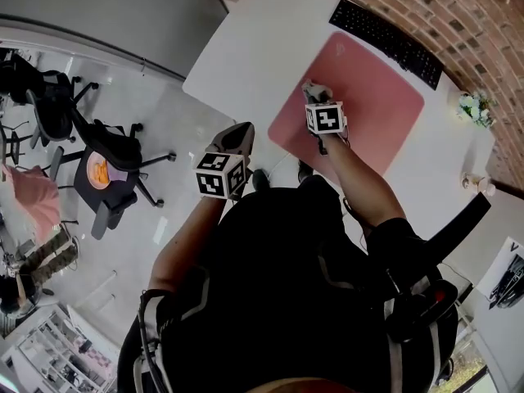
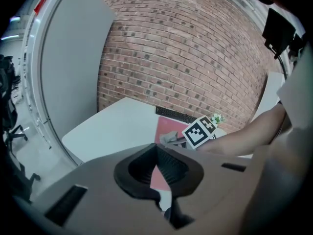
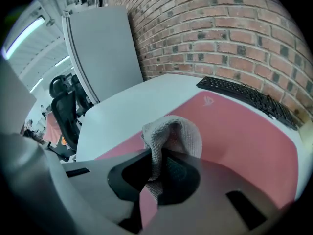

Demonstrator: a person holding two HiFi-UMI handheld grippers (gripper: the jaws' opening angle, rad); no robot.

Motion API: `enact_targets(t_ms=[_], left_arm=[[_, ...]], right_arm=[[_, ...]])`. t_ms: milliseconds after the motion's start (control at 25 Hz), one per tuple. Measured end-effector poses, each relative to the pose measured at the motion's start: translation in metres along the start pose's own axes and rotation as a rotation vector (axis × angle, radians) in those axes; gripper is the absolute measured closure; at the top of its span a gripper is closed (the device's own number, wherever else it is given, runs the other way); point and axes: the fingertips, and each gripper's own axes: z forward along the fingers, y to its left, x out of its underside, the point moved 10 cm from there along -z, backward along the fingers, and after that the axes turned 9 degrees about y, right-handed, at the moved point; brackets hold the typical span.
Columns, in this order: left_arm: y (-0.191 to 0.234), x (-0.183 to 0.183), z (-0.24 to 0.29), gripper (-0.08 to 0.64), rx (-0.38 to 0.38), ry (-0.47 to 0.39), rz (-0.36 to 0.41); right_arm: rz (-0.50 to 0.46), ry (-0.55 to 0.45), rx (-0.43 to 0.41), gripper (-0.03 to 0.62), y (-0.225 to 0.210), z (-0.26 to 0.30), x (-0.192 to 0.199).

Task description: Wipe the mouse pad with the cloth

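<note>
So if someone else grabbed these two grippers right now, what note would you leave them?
Right gripper: shut on the grey cloth, over the near-left side of the pink mouse pad.
Left gripper: shut, empty, held off the white table, close to the body.
Done: the cloth is gripped and at the pad. How much has been wiped cannot be told.
Left: probably sweep the cloth across the pad toward the black keyboard.

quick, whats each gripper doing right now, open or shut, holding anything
Left gripper: shut, nothing between its jaws.
Right gripper: shut on the grey cloth, above the pink mouse pad.
</note>
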Motion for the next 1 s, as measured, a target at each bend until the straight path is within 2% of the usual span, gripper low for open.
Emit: enact_targets(t_ms=[200, 1000], left_arm=[[-0.009, -0.005, 0.012, 0.555, 0.044, 0.014, 0.038], [-0.054, -0.029, 0.052, 0.555, 0.207, 0.049, 0.190]], right_arm=[[0.068, -0.003, 0.002, 0.563, -0.020, -0.012, 0.018], [0.288, -0.037, 0.144, 0.562, -0.096, -0.064, 0.102]])
